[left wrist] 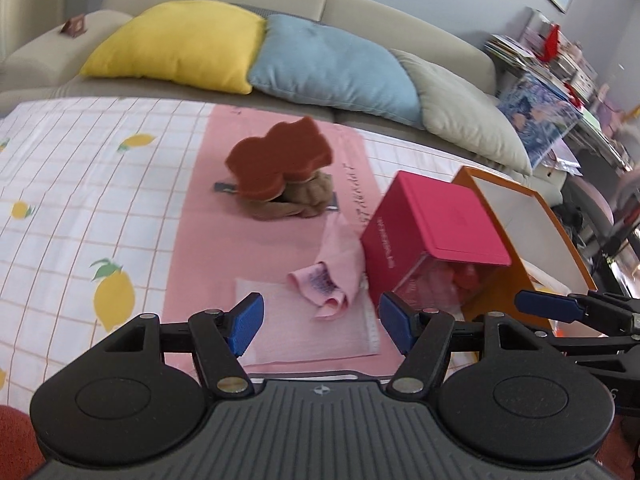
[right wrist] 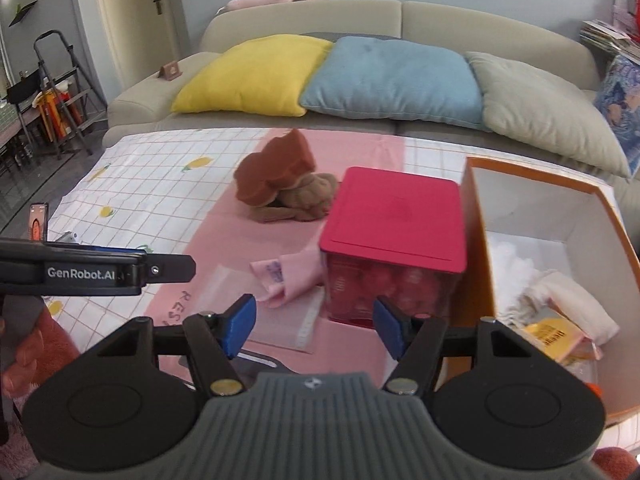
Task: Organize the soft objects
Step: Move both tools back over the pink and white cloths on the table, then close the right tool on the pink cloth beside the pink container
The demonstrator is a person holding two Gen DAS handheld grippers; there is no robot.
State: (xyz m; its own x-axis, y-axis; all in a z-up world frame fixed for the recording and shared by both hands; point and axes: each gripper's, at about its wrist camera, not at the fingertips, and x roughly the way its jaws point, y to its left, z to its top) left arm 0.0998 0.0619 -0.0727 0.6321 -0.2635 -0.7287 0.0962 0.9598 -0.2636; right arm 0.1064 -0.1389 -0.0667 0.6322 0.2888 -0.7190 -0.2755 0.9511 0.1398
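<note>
A red-brown sponge (left wrist: 276, 160) (right wrist: 276, 170) leans on a crumpled brown cloth (left wrist: 308, 198) (right wrist: 310, 198) in the middle of the pink mat (left wrist: 192, 208) (right wrist: 224, 216). Nearer lies a small pink cloth (left wrist: 332, 276) (right wrist: 292, 276) beside a clear bag (left wrist: 312, 320) (right wrist: 288, 320). My left gripper (left wrist: 320, 324) hangs open above the bag, nothing between its blue pads. My right gripper (right wrist: 314, 326) is open too, just short of the pink-lidded box (right wrist: 394, 228) (left wrist: 432, 224). An orange box (right wrist: 560, 248) (left wrist: 532, 220) at the right holds white cloths.
The table wears a white checked lemon-print cloth (left wrist: 80, 184) (right wrist: 160, 168). Behind it a beige sofa (right wrist: 400, 20) carries yellow (left wrist: 180, 44), blue (left wrist: 332, 68) and grey (left wrist: 468, 112) cushions. A phone (right wrist: 39, 228) lies at the table's left edge. Shelves of books stand at the far right.
</note>
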